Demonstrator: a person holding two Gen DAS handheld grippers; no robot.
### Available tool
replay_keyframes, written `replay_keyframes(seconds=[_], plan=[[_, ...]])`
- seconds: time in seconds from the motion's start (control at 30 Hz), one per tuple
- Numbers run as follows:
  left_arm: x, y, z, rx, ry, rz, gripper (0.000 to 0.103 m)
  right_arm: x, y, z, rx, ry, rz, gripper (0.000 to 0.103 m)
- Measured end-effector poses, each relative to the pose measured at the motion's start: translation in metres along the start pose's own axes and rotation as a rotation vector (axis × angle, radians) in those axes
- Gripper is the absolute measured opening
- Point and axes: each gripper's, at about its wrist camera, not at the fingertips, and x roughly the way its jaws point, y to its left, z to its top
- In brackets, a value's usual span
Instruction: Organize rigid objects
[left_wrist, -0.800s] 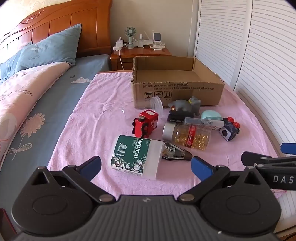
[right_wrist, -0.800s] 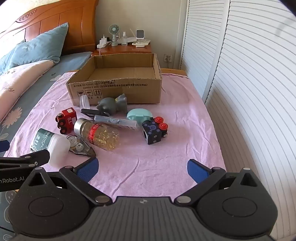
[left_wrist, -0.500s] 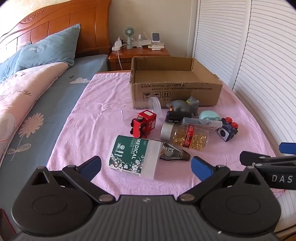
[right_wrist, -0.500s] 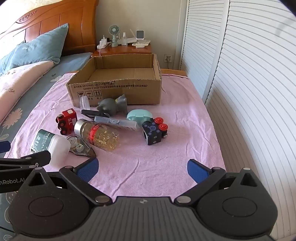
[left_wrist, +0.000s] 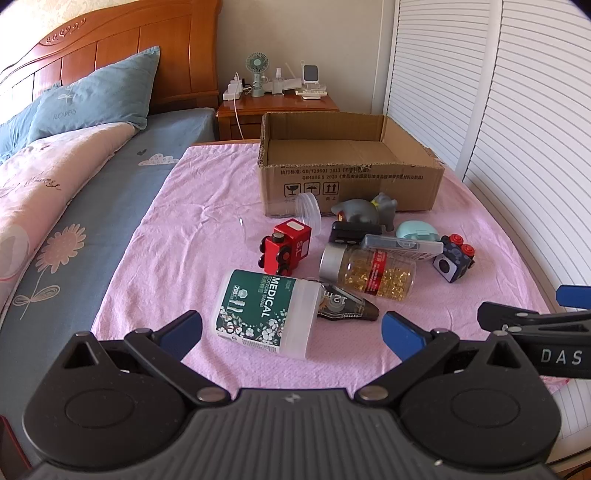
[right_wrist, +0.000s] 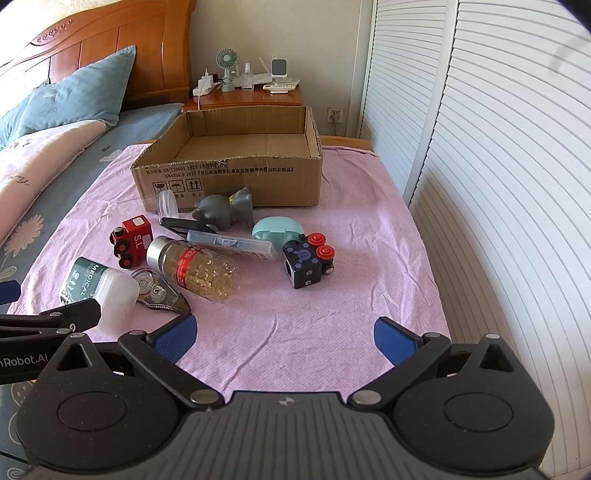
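Observation:
An open cardboard box (left_wrist: 351, 181) (right_wrist: 229, 177) stands at the far side of a pink cloth (left_wrist: 207, 236). In front of it lie a green cotton swab tub (left_wrist: 266, 314) (right_wrist: 99, 288), a red toy train (left_wrist: 286, 247) (right_wrist: 131, 240), a pill bottle (left_wrist: 369, 271) (right_wrist: 192, 267), a correction tape (left_wrist: 347, 304), a grey elephant figure (left_wrist: 365, 212) (right_wrist: 225, 210), a teal case (left_wrist: 417, 230) (right_wrist: 277, 229), a clear flat case (right_wrist: 231, 243) and a black cube with red buttons (left_wrist: 454, 256) (right_wrist: 310, 260). My left gripper (left_wrist: 291, 330) is open just short of the tub. My right gripper (right_wrist: 284, 334) is open over bare cloth.
A bed with a blue sheet (left_wrist: 110, 206), a pink quilt and blue pillows lies to the left. Behind the box is a wooden nightstand (left_wrist: 277, 107) with a small fan and chargers. White louvred doors (right_wrist: 498, 184) line the right side.
Both views have shifted slightly; the objects sit a little lower and nearer in the left wrist view. Nothing was picked up, and both grippers stay open.

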Motion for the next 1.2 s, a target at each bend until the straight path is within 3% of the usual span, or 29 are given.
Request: replay_keyframes(seconds=[1.2], plan=[[-0.0019,0.0007,-0.0006,-0.006,-0.012,0.001,0.102,-0.0024,0.0005,0.0006,-0.001,-0.004,-0.002,0.103]])
